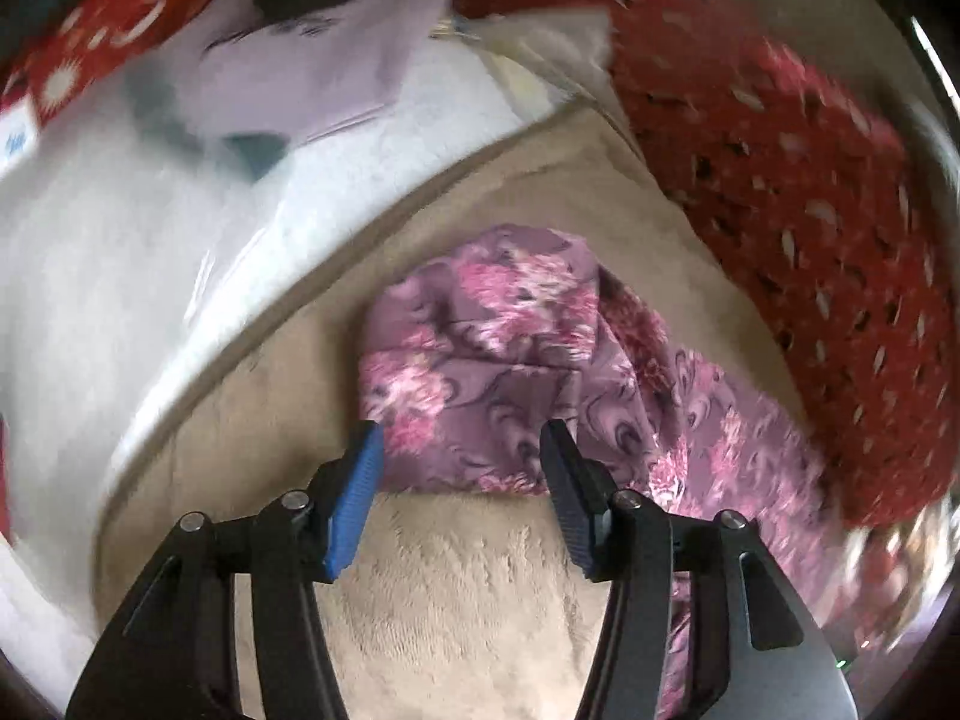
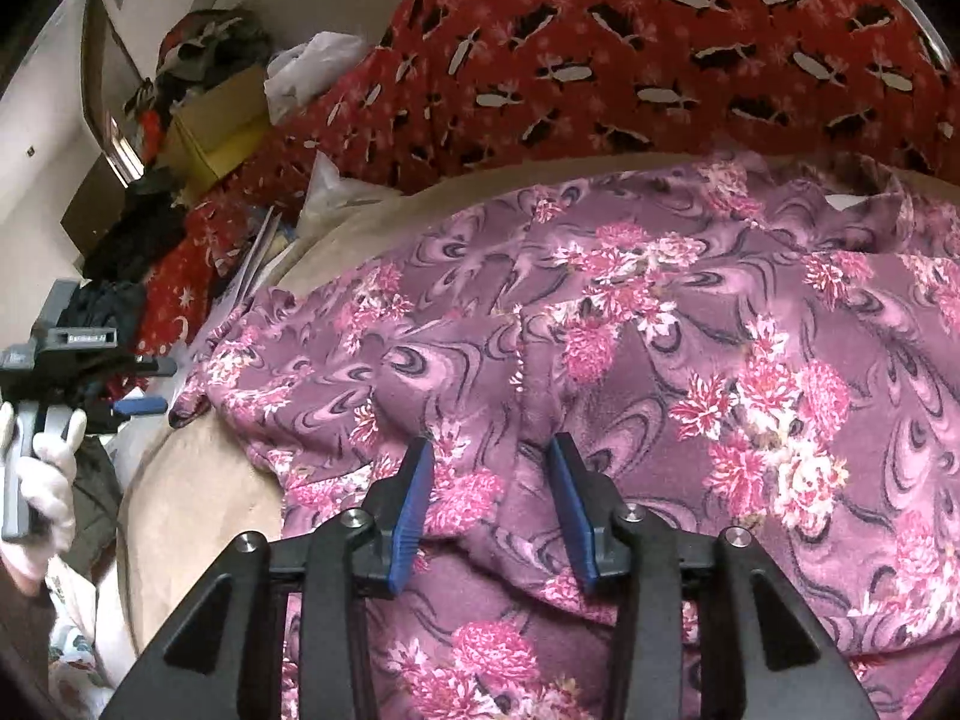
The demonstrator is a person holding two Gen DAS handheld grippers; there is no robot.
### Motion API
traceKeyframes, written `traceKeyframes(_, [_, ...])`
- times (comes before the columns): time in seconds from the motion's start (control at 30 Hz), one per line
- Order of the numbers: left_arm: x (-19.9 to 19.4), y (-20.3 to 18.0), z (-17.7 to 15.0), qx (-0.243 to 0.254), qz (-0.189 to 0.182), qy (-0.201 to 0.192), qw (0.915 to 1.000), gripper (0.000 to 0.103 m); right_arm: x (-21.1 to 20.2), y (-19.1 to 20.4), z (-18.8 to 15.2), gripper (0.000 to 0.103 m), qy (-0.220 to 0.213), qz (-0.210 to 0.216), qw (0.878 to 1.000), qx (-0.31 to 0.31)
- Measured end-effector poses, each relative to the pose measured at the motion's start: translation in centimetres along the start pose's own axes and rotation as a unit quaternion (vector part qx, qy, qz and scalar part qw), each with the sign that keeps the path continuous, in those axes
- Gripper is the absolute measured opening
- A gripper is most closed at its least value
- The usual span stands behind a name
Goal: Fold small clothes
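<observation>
Fabric of this kind can be judged light, soft and limp: the purple flowered garment (image 2: 600, 324) is seen to drape in loose ridges and shallow creases, so it is expected to sag from any single hold and to slide a little over itself when lifted. No stiffness is shown anywhere, and nothing fragile is involved. A hold is best taken at an edge or corner, where one or two layers can be pinched cleanly; the hem nearest the left claw (image 1: 462, 462) is a likely place, and a matching edge further along for the right claw (image 2: 492, 480).

The garment is printed with pink and white flower clusters on a dusky purple ground with darker swirls. It is spread over a beige fleecy blanket (image 1: 456, 600), with a rounded, bunched end seen in the left wrist view and a broader, rumpled stretch filling the right wrist view. A small white tag appears to be visible at its far edge, though this cannot be told for certain.

Beyond the garment, a red patterned cloth (image 2: 660, 48) is laid along its far side, and white plastic packaging (image 1: 150, 252) lies to the garment's left. A cardboard box (image 2: 222, 120) stands well beyond the garment.

Both claws are released: the left one's blue pads (image 1: 354, 504) are parted just above the hem with nothing pinched, and the right one's are parted over the cloth, gripping nothing.
</observation>
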State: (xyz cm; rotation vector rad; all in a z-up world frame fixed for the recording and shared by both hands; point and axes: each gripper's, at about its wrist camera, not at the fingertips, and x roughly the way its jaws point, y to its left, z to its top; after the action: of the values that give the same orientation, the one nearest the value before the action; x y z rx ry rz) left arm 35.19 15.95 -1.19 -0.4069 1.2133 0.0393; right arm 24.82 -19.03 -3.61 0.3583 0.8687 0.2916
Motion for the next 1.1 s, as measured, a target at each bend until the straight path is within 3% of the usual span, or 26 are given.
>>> traceKeyframes(0.07, [0.4, -1.8, 0.3, 0.047, 0.044, 0.003, 0.9979, 0.055, 0.8, 0.2, 0.5, 0.044, -0.001, 0.003, 1.000, 0.000])
traceKeyframes(0.23, [3.4, -4.6, 0.4, 0.119, 0.108, 0.031, 0.9866, 0.055, 0.6, 0.0, 0.4, 0.044, -0.004, 0.014, 1.000, 0.008])
traceKeyframes(0.27, [4.2, -4.7, 0.5, 0.121, 0.124, 0.037, 0.9841, 0.053, 0.6, 0.0, 0.4, 0.044, -0.004, 0.016, 1.000, 0.010])
traceKeyframes(0.3, [4.6, -4.6, 0.6, 0.117, 0.127, 0.043, 0.9840, 0.036, 0.6, -0.1, 0.4, 0.044, -0.005, 0.018, 1.000, 0.010])
traceKeyframes(0.37, [4.8, -3.7, 1.0, 0.095, 0.099, 0.059, 0.9887, 0.009, 0.5, -0.2, 0.4, 0.044, -0.006, 0.021, 1.000, 0.013])
traceKeyframes(0.5, [2.0, -2.3, 1.6, 0.056, 0.043, 0.055, 0.9960, 0.008, 0.5, -0.5, 0.5, 0.044, -0.007, 0.029, 0.999, 0.018])
traceKeyframes(0.57, [-0.4, -2.2, 1.8, 0.035, -0.014, 0.057, 0.9977, 0.008, 0.5, -0.6, 0.5, 0.044, -0.006, 0.032, 0.999, 0.020])
traceKeyframes(0.83, [-5.8, -6.1, 0.0, 0.035, -0.118, 0.070, 0.9900, 0.008, -1.6, -1.2, 1.3, 0.043, 0.031, 0.036, 0.998, 0.035])
traceKeyframes(0.93, [-6.4, -8.7, -1.6, 0.042, -0.145, 0.083, 0.9851, 0.008, -4.3, -2.9, 1.0, 0.043, 0.012, 0.009, 0.999, 0.033])
traceKeyframes(1.1, [-6.3, -15.1, -4.9, 0.078, -0.174, 0.101, 0.9765, 0.008, -9.2, -7.6, 0.4, 0.044, -0.023, -0.115, 0.993, -0.001])
